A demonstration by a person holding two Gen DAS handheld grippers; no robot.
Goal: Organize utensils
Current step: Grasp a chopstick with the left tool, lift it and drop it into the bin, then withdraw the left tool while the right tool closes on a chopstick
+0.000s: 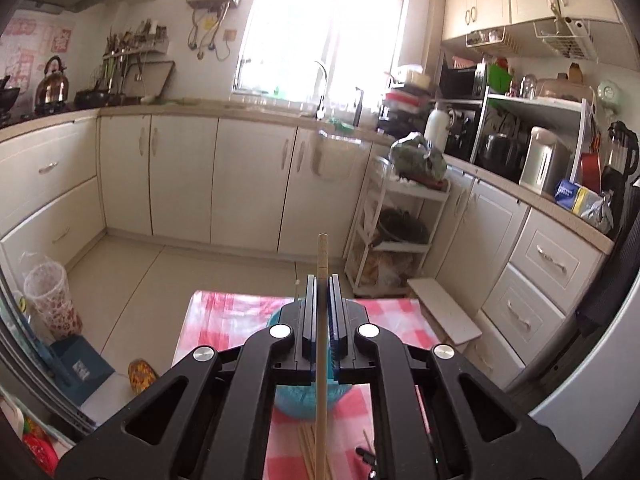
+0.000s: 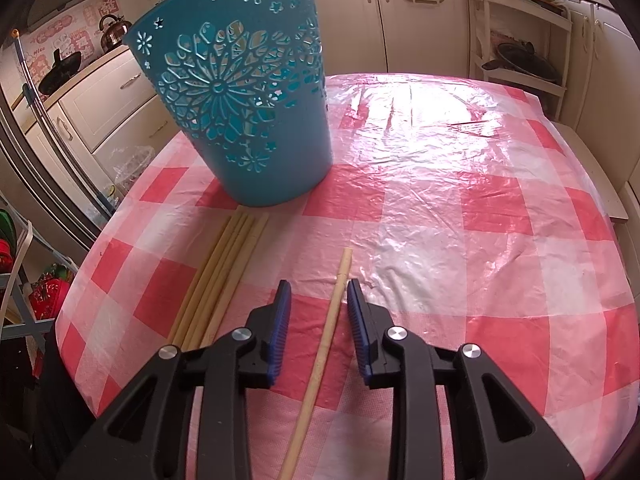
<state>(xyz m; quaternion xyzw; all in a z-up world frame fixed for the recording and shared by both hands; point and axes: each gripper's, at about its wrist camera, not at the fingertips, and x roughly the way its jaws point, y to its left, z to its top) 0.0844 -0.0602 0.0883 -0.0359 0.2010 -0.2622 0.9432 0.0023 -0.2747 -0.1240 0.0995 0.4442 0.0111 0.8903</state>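
My left gripper (image 1: 322, 280) is shut on a wooden chopstick (image 1: 321, 256) and holds it high above the table, over the blue cut-out basket (image 1: 308, 402). My right gripper (image 2: 319, 290) is open just above the checked table, its fingers on either side of a single wooden chopstick (image 2: 334, 312) that lies on the cloth. Several more chopsticks (image 2: 224, 276) lie in a bundle to its left, their far ends at the foot of the blue basket (image 2: 240, 100), which stands upright at the table's back left.
The table (image 2: 460, 220) has a pink and white checked plastic cloth. Kitchen cabinets (image 1: 180, 176), a white shelf cart (image 1: 396, 236) and a low wooden bench (image 1: 444, 308) surround it. A stool frame (image 2: 20, 292) stands at the left.
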